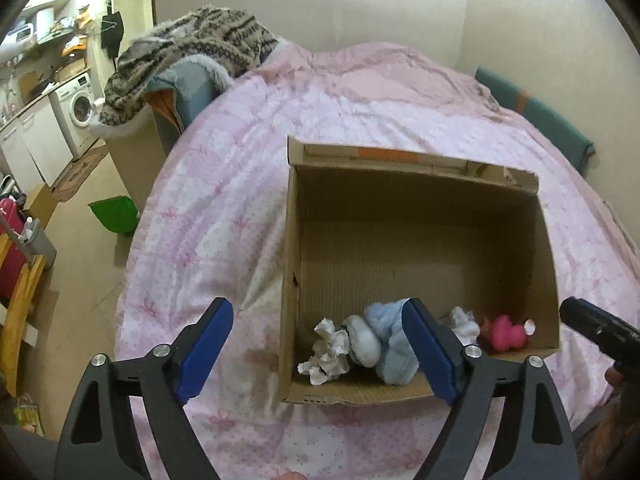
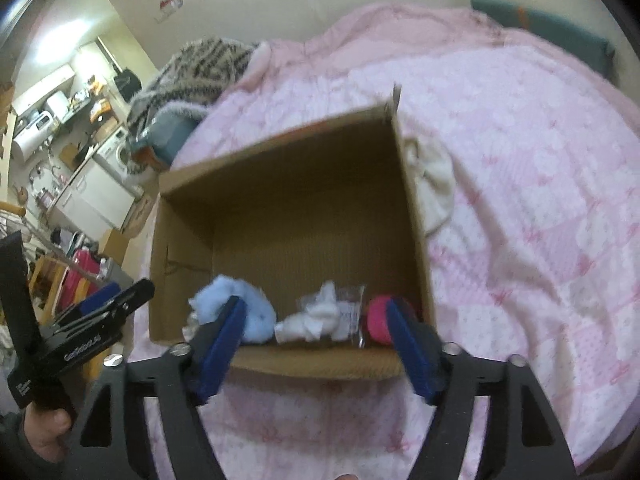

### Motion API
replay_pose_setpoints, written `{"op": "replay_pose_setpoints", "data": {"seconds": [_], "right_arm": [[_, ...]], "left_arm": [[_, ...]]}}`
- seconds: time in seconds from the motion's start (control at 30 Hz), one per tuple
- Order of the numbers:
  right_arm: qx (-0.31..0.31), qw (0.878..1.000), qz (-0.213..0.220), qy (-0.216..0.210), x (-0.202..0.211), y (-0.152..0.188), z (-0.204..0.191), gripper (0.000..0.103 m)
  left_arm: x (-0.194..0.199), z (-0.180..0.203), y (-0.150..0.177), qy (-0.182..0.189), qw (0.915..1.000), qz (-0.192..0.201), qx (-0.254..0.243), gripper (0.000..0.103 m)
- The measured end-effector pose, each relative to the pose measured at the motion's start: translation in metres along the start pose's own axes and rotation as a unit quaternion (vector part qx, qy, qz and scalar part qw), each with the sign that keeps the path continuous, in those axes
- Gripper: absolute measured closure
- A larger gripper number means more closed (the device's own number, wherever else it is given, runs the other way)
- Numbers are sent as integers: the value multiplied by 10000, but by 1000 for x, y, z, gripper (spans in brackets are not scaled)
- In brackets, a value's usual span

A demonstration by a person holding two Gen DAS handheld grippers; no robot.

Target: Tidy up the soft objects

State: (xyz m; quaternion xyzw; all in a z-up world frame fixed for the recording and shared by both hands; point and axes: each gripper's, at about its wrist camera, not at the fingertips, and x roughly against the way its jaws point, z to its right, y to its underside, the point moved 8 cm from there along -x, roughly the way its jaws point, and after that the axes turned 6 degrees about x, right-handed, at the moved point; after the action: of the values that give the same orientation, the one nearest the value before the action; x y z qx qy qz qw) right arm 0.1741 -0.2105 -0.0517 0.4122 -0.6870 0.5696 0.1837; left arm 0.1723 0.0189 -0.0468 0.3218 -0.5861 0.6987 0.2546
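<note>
An open cardboard box point(image 1: 420, 208) point(image 2: 288, 168) lies on a pink bed. At its near end lie a light blue fluffy toy point(image 1: 384, 340) point(image 2: 250, 306), a white crumpled soft piece point(image 1: 326, 350), a white toy point(image 1: 464, 322) point(image 2: 316, 318) and a pink toy point(image 1: 506, 332) point(image 2: 378, 318). My left gripper point(image 1: 318, 350) is open and empty, above the box's near left corner. My right gripper point(image 2: 316, 352) is open and empty, above the box's near edge. A cream soft object point(image 2: 432, 188) lies on the bed by the box's right wall.
The pink patterned bedspread point(image 1: 224, 216) point(image 2: 520, 200) surrounds the box. A striped furry blanket point(image 1: 192, 52) is piled at the far left of the bed. A green dustpan point(image 1: 114, 214) and floor lie left of the bed. Teal cushion point(image 1: 536, 116) at right.
</note>
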Motion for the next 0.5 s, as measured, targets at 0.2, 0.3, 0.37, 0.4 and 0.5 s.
{"op": "replay_pose_setpoints", "data": {"seconds": [0.2, 0.3, 0.37, 0.4, 0.5], "right_arm": [[62, 9986, 463, 244, 27, -13, 0, 1], [170, 9971, 673, 302, 42, -18, -6, 1], [245, 9959, 797, 344, 53, -18, -10, 0], [270, 9955, 836, 353, 57, -17, -12, 0], [335, 9953, 846, 323, 65, -11, -21, 0]], "left_arm": [[34, -7, -10, 32, 9995, 319, 11, 12], [49, -10, -13, 70, 9991, 416, 66, 8], [58, -12, -14, 66, 9990, 440, 105, 3], [62, -12, -11, 85, 9989, 444, 109, 3], [76, -13, -6, 81, 9983, 581, 64, 3]]}}
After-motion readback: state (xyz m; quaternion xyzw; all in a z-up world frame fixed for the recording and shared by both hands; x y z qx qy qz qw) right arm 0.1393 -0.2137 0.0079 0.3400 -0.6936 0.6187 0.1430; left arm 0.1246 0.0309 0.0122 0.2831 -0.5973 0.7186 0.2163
